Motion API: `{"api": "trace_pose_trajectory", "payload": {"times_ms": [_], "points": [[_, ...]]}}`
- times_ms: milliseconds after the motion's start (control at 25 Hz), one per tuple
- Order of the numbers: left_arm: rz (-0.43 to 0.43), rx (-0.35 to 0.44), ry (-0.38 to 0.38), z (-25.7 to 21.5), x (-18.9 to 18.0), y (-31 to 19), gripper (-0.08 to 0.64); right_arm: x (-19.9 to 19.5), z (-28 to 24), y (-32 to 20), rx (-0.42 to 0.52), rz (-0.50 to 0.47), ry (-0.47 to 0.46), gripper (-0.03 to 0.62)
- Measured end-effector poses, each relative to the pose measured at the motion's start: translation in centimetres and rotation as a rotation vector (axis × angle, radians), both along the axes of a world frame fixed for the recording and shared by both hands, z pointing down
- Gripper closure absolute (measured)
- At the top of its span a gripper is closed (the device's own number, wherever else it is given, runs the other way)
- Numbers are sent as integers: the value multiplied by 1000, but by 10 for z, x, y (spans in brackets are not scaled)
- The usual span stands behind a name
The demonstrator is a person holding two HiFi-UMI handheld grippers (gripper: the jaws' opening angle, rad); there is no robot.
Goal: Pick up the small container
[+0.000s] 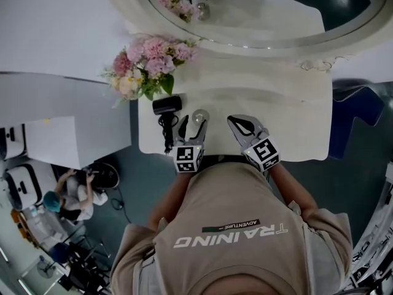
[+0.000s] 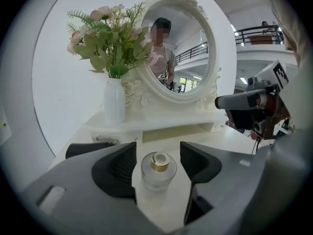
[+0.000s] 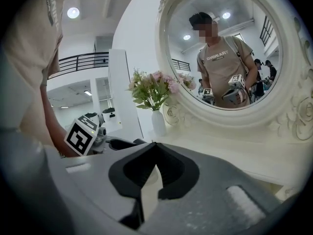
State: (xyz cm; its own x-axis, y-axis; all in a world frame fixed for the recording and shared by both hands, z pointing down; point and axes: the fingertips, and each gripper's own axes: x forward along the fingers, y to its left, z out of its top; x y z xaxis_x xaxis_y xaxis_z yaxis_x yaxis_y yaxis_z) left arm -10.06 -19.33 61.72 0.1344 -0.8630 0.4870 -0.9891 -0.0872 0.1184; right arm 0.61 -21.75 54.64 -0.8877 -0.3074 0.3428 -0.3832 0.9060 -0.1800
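Small container (image 2: 157, 169) between left gripper (image 2: 159, 151) fingers (image 2: 117, 168); "TRAINING" shirt (image 1: 233, 232)

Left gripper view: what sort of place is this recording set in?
Probably a dressing-table setup staged in a large open hall. There is a white vanity table with an ornate oval mirror and a vase of flowers, and a railed balcony shows behind.

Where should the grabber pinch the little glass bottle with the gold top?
Probably take the bottle by its round glass body, below the narrow gold cap. It stands upright, so come level from the front, one jaw each side, as the open left gripper sits.
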Motion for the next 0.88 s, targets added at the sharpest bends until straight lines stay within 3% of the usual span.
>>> {"api": "trace_pose_trajectory", "payload": {"times_ms": [400, 560, 880], "points": [[118, -44, -47, 61, 2, -12, 166, 10, 4, 0, -4, 64, 48, 589], [159, -79, -63, 84, 11, -20, 175, 18, 2, -3, -2, 108, 61, 589], [177, -68, -117, 99, 16, -31, 198, 34, 3, -2, -15, 174, 95, 589]]}}
